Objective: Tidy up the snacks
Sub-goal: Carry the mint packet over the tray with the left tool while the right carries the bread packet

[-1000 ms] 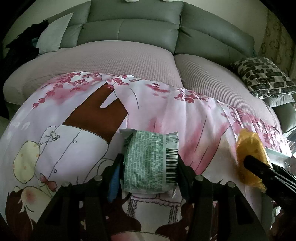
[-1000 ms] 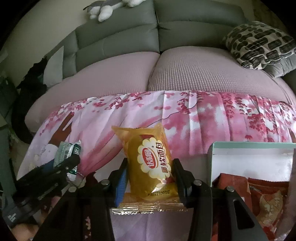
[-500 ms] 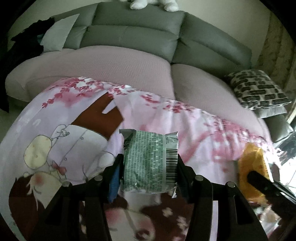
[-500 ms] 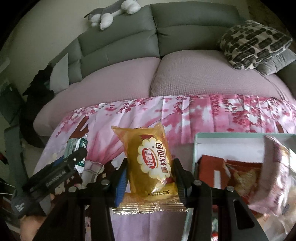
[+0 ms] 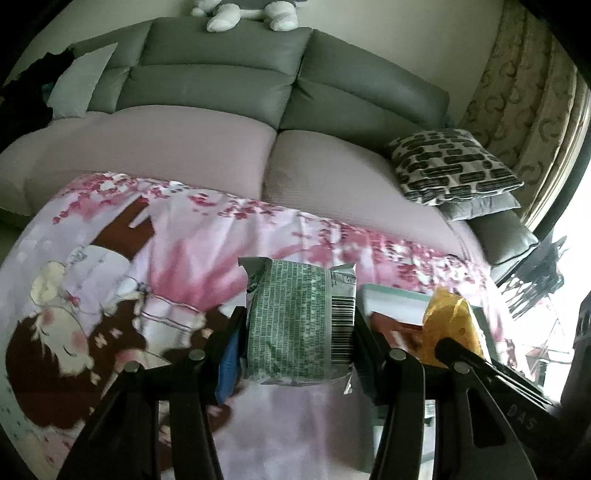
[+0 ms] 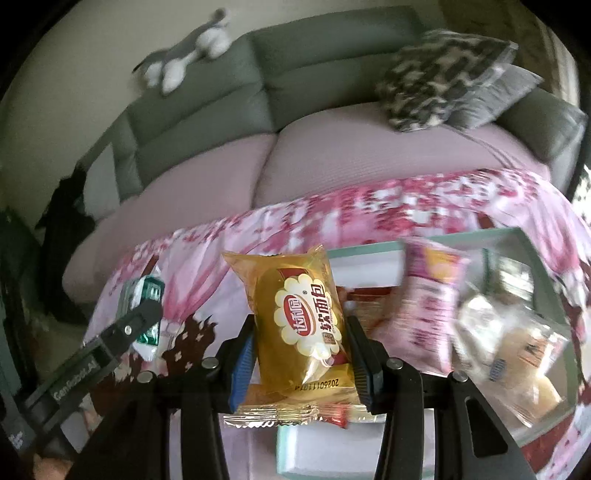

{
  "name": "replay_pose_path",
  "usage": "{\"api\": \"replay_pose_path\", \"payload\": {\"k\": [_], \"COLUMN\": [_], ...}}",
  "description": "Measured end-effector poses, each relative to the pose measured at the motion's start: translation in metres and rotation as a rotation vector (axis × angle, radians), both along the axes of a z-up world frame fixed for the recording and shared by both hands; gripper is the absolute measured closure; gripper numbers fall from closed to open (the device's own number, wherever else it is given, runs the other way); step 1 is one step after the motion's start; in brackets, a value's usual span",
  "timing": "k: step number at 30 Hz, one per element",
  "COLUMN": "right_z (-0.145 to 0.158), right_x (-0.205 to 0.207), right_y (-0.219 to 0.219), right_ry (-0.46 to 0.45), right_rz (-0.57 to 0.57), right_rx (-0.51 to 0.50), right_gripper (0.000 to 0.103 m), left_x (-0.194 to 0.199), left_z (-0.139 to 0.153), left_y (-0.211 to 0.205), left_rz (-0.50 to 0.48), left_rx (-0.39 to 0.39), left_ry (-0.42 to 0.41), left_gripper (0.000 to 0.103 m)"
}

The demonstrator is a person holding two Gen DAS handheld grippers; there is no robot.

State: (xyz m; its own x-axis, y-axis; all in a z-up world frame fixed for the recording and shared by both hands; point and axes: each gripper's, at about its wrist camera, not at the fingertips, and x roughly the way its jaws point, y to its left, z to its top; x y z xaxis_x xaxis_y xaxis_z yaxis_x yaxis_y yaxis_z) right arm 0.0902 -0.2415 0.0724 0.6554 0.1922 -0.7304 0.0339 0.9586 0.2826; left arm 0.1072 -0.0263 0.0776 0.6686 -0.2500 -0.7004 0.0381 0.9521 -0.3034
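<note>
My left gripper (image 5: 299, 325) is shut on a green snack packet (image 5: 301, 321), held upright above the pink cartoon cloth (image 5: 147, 266). In the right wrist view that left gripper (image 6: 142, 314) and its green packet (image 6: 142, 293) show at the left. My right gripper (image 6: 299, 343) is shut on a yellow bread packet (image 6: 299, 321), hanging over the near left corner of a pale green box (image 6: 369, 258). The same yellow packet (image 5: 452, 325) appears at the right of the left wrist view, over the box (image 5: 391, 295).
The box holds several snacks: a pink bag (image 6: 424, 295), red packets (image 6: 369, 299) and clear-wrapped buns (image 6: 517, 350). Behind the cloth runs a grey sofa (image 5: 221, 85) with a patterned cushion (image 5: 454, 166) and a plush toy (image 5: 243, 14) on top.
Both grippers have risen and swung right with their packets still held. The box and its snacks have come into view under the right gripper and at the right of the left view.
</note>
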Motion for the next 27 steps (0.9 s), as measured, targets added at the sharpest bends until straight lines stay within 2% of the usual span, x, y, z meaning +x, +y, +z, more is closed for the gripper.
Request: {"api": "replay_pose_path", "payload": {"k": [8, 16, 27], "right_z": [0.009, 0.011, 0.001], "right_x": [-0.027, -0.044, -0.057], "right_y": [-0.059, -0.117, -0.154], "right_ry": [-0.041, -0.075, -0.065], "right_rz": [-0.132, -0.268, -0.330], "right_rx": [0.060, 0.065, 0.091], "right_gripper": [0.054, 0.054, 0.054], "left_x": [-0.011, -0.013, -0.018], "left_z": [0.007, 0.007, -0.004], "left_y": [-0.055, -0.104, -0.144], "left_rz": [-0.071, -0.140, -0.202], "left_rx": [0.024, 0.076, 0.102], "left_ry": [-0.005, -0.016, 0.003], "left_gripper": [0.049, 0.049, 0.048]}}
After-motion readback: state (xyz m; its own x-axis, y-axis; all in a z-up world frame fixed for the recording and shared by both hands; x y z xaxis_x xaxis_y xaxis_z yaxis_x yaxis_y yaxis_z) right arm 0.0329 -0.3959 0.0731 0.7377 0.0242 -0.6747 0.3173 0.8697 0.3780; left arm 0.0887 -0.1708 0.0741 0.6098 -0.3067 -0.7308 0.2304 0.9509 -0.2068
